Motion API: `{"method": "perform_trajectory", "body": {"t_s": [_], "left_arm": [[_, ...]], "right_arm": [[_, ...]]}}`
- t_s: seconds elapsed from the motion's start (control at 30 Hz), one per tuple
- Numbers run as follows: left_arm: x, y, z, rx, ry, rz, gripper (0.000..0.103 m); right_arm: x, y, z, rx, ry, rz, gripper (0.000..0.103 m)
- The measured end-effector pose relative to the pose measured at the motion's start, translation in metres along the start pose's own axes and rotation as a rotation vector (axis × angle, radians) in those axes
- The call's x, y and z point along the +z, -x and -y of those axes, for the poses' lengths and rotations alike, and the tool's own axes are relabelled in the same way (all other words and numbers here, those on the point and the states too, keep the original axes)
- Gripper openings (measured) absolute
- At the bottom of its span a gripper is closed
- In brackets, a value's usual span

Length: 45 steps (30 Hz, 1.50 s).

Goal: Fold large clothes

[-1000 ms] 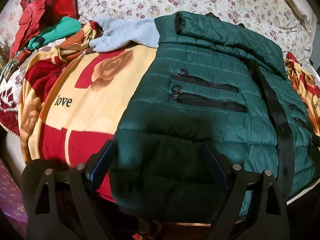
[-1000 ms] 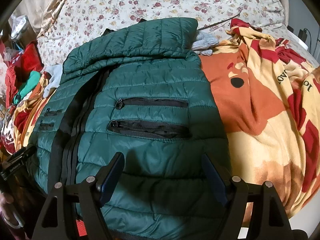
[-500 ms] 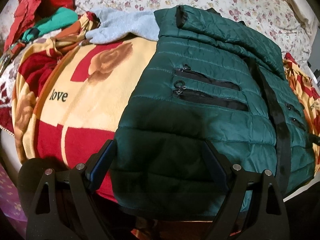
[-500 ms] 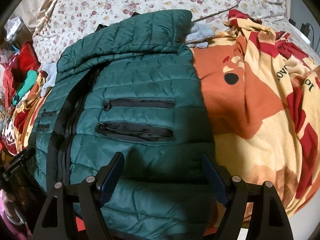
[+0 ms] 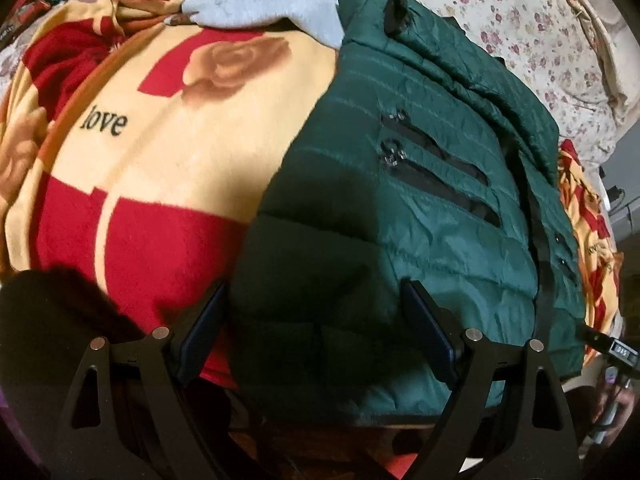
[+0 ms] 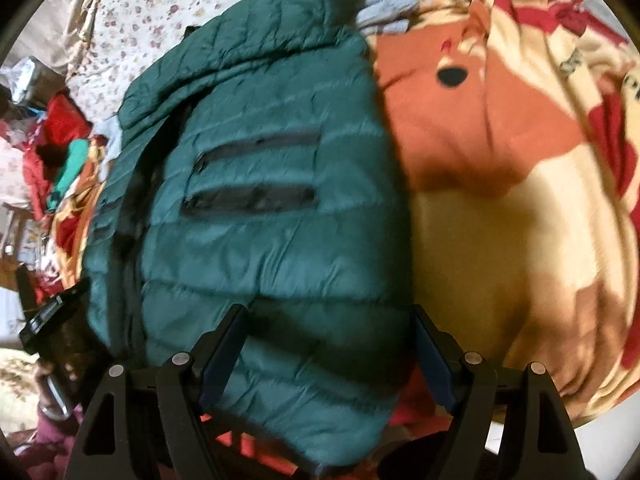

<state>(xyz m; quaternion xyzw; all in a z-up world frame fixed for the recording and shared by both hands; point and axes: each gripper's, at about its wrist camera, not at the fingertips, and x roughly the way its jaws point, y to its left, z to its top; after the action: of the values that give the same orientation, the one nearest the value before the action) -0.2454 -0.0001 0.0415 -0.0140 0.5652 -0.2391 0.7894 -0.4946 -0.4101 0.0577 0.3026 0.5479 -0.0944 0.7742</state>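
Tilting steeply down, both grippers [image 5: 316,320] [image 6: 330,346] seemingly open over jacket [image 5: 400,220].

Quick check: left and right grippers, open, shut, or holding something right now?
Left gripper: open, over the green jacket's hem, gripping nothing.
Right gripper: open, over the jacket's other hem corner, gripping nothing.
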Motion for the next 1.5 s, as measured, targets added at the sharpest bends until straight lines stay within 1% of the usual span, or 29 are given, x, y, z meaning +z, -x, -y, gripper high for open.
{"method": "perform_trajectory", "body": {"t_s": [0.1, 0.17, 0.2, 0.23, 0.27, 0.3, 0.33, 0.37, 0.4, 0.43, 0.5, 0.53, 0.57, 0.63, 0.73, 0.83, 0.87, 1.0, 1.23, 1.5], "left_arm": [[-0.002, -0.001, 0.0, -0.011, -0.008, -0.014, 0.087], [-0.003, -0.001, 0.003, -0.012, -0.014, -0.018, 0.087], [-0.003, -0.001, 0.005, -0.01, -0.024, -0.02, 0.082], [-0.003, 0.001, 0.008, -0.005, -0.032, -0.013, 0.075], [-0.003, 0.005, 0.011, 0.015, -0.043, 0.007, 0.056], [-0.002, 0.008, 0.012, 0.025, -0.051, 0.018, 0.039], [-0.001, 0.01, 0.014, 0.029, -0.061, 0.026, 0.031], [0.001, 0.013, 0.017, 0.036, -0.075, 0.034, 0.023], [0.002, 0.015, 0.019, 0.038, -0.086, 0.04, 0.019], [0.004, 0.018, 0.022, 0.038, -0.098, 0.049, 0.015], [0.006, 0.028, 0.026, 0.025, -0.114, 0.074, 0.012], [0.008, 0.033, 0.028, 0.019, -0.12, 0.089, 0.012], [0.01, 0.04, 0.031, 0.015, -0.127, 0.111, 0.011], [0.015, 0.05, 0.035, 0.012, -0.135, 0.146, 0.011], [0.028, 0.063, 0.047, 0.029, -0.156, 0.215, 0.011], [0.038, 0.069, 0.058, 0.044, -0.175, 0.269, 0.011], [0.041, 0.07, 0.059, 0.043, -0.174, 0.276, 0.011], [0.059, 0.073, 0.065, 0.044, -0.164, 0.314, 0.011], [0.096, 0.073, 0.079, 0.05, -0.141, 0.371, 0.011], [0.149, 0.061, 0.095, 0.069, -0.114, 0.423, 0.011]], "right_arm": [[-0.007, -0.005, -0.005, 0.029, 0.035, -0.048, 0.079], [-0.012, -0.009, -0.008, 0.041, 0.058, -0.063, 0.08], [-0.014, -0.009, -0.012, 0.057, 0.071, -0.057, 0.08], [-0.015, -0.007, -0.015, 0.066, 0.083, -0.044, 0.08], [-0.016, -0.004, -0.02, 0.072, 0.104, -0.025, 0.078], [-0.017, 0.001, -0.027, 0.08, 0.145, -0.004, 0.074], [-0.017, 0.007, -0.037, 0.085, 0.198, 0.028, 0.057], [-0.017, 0.01, -0.042, 0.081, 0.218, 0.053, 0.045], [-0.015, 0.012, -0.046, 0.079, 0.226, 0.071, 0.042], [-0.012, 0.01, -0.047, 0.079, 0.225, 0.071, 0.038], [-0.009, 0.009, -0.047, 0.078, 0.224, 0.081, 0.032], [-0.007, 0.012, -0.046, 0.08, 0.222, 0.091, 0.028], [-0.004, 0.018, -0.045, 0.085, 0.221, 0.117, 0.024], [0.003, 0.037, -0.046, 0.096, 0.229, 0.187, 0.023], [0.015, 0.059, -0.049, 0.098, 0.243, 0.274, 0.023], [0.028, 0.071, -0.052, 0.081, 0.243, 0.327, 0.023], [0.033, 0.074, -0.053, 0.075, 0.237, 0.343, 0.023], [0.052, 0.08, -0.055, 0.058, 0.226, 0.384, 0.023], [0.098, 0.082, -0.057, 0.025, 0.207, 0.442, 0.023], [0.154, 0.079, -0.046, 0.038, 0.12, 0.506, 0.023]]}}
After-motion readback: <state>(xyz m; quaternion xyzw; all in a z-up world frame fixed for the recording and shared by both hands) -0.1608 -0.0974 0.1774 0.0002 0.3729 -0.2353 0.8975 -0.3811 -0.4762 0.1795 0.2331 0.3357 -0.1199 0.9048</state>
